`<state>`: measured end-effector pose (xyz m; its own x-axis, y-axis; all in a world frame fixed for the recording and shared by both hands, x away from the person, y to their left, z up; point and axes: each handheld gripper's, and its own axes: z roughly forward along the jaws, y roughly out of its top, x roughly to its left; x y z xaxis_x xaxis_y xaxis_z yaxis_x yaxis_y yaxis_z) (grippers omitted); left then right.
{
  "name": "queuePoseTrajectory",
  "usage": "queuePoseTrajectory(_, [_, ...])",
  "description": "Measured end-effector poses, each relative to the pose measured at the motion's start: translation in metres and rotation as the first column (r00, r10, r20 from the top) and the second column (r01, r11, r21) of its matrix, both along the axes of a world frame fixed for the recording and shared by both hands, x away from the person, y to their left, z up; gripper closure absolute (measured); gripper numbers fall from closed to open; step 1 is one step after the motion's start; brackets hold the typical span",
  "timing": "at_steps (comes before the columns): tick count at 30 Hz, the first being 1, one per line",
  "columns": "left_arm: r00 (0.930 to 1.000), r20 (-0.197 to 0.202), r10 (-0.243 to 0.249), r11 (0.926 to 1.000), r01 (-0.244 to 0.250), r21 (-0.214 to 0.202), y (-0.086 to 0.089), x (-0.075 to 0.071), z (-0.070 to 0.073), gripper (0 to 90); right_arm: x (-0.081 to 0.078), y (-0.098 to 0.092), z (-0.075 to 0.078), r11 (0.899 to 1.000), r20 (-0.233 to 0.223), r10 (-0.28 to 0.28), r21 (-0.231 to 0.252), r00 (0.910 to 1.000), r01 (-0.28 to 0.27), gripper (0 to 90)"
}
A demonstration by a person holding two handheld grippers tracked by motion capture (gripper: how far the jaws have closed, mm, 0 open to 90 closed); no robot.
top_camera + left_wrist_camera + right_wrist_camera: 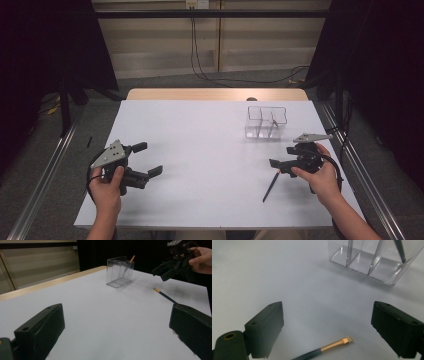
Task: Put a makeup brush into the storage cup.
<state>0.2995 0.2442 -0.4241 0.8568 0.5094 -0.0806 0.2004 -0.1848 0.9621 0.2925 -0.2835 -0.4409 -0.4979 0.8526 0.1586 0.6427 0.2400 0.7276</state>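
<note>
Right gripper (pixel 278 167) is held just above the brush (pixel 270 187), jaws spread wide with nothing gripped; in the right gripper view the brush's gold ferrule and pale tip (pixel 336 343) are seen on the white surface (pixel 200 150) between the jaws, not touched by either. Left gripper (pixel 148 159) is parked near the left side of the surface, well apart from everything, jaws also wide open and empty. The clear organizer (pixel 266 121) stands beyond the right gripper near the far right; three compartments are seen, and one brush (pixel 131 258) is already leaned in an end compartment. Judged step: pick of the lying brush, then drop into the organizer. Risks: the handle is thin and lies flat, so if the jaws are closed too high it could be missed or rolled away; if gripped near the tip end, the long handle may swing and be knocked against the organizer rim. The light organizer could be tipped or pushed by such contact.
</note>
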Motion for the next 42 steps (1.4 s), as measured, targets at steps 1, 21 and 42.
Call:
queuePoseTrajectory(1, [1.0, 0.0, 0.0, 1.0, 0.0, 0.0, 0.0, 0.0, 0.0, 0.0, 0.001, 0.001, 0.0, 1.0, -0.015, 0.003, -0.012, 0.9999, -0.003, 10.6])
queuePoseTrajectory(21, [0.9999, -0.011, -0.003, 1.0, 0.003, -0.005, 0.0, 0.001, 0.0, 0.0, 0.011, 0.007, 0.002, 0.991, -0.295, -0.058, -0.131, 0.9538, 0.02, 12.0])
queuePoseTrajectory(42, [1.0, -0.005, 0.0, 1.0, 0.0, 0.0, 0.001, 0.0, 0.001, 0.0, 0.013, 0.015, -0.003, 0.975, -0.44, -0.128, -0.222, 0.8891, 0.03, 21.5])
